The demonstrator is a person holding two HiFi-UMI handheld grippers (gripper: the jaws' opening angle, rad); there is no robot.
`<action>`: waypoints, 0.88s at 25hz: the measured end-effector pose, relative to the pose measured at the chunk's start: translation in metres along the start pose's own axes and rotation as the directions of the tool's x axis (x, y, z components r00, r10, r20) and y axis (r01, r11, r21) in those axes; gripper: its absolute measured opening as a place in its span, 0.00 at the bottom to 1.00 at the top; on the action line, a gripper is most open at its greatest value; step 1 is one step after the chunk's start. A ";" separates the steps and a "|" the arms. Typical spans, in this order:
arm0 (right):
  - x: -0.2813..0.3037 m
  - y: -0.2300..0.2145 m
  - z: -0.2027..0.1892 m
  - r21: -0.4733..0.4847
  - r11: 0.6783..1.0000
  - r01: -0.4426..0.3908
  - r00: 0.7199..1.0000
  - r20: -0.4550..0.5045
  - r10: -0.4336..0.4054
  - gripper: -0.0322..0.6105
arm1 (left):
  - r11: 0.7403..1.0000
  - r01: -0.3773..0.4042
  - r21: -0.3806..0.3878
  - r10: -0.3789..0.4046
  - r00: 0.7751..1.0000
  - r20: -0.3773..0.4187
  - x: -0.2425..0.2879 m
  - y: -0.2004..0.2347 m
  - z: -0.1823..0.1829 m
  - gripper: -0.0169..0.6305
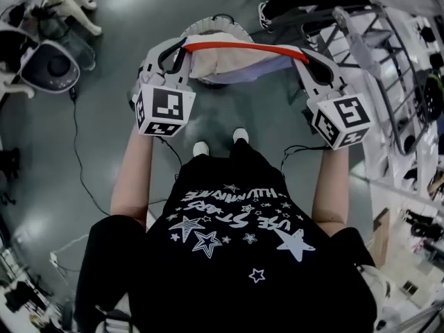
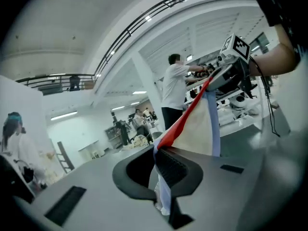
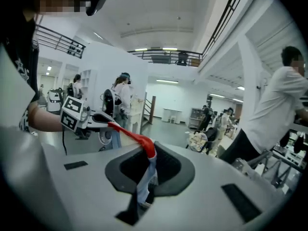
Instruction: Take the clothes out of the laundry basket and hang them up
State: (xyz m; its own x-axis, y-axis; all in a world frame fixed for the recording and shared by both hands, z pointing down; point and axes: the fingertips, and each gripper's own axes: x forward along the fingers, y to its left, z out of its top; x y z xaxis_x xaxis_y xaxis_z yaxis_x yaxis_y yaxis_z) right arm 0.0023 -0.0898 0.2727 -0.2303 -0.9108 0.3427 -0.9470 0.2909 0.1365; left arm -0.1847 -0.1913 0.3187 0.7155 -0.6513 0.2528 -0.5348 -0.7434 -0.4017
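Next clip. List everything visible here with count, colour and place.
garment: one, cream with a red band and pale blue edging, stretched between both tools
laundry basket: one, white round rim, on the floor under the garment
metal rack: one, grey, right side
round device: one, white and dark grey, floor at upper left
cable: one, dark, floor at left
bystanders: several in the background, the nearest in a white shirt
left tool: grey, shut on the garment
right tool: grey, shut on the garment
T-shirt: one, black with white stars
shoes: two, white toes
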 end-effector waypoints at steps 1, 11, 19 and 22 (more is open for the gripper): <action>-0.012 -0.004 -0.005 0.009 0.999 0.035 0.999 0.003 -0.035 0.09 | 0.999 0.026 0.027 -0.026 0.999 0.027 0.003 -0.005 0.012 0.07; -0.173 -0.040 -0.039 0.101 0.923 0.372 0.923 0.064 -0.380 0.09 | 0.941 0.259 0.216 -0.311 0.915 0.256 0.013 -0.109 0.136 0.07; -0.309 -0.078 -0.071 0.159 0.847 0.507 0.849 0.079 -0.523 0.09 | 0.875 0.385 0.295 -0.465 0.839 0.283 0.013 -0.231 0.210 0.07; -0.356 -0.088 -0.086 0.160 0.823 0.546 0.824 0.076 -0.561 0.09 | 0.851 0.411 0.327 -0.501 0.821 0.273 0.008 -0.275 0.230 0.07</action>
State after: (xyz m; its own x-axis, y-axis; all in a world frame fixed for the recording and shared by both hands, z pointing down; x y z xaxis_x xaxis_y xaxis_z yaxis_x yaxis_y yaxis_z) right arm 0.1867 0.2341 0.2189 0.3247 -0.9360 0.1356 -0.9405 -0.3044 0.1510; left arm 0.0713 0.0432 0.2292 0.9782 -0.1210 0.1686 -0.0146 -0.8504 -0.5259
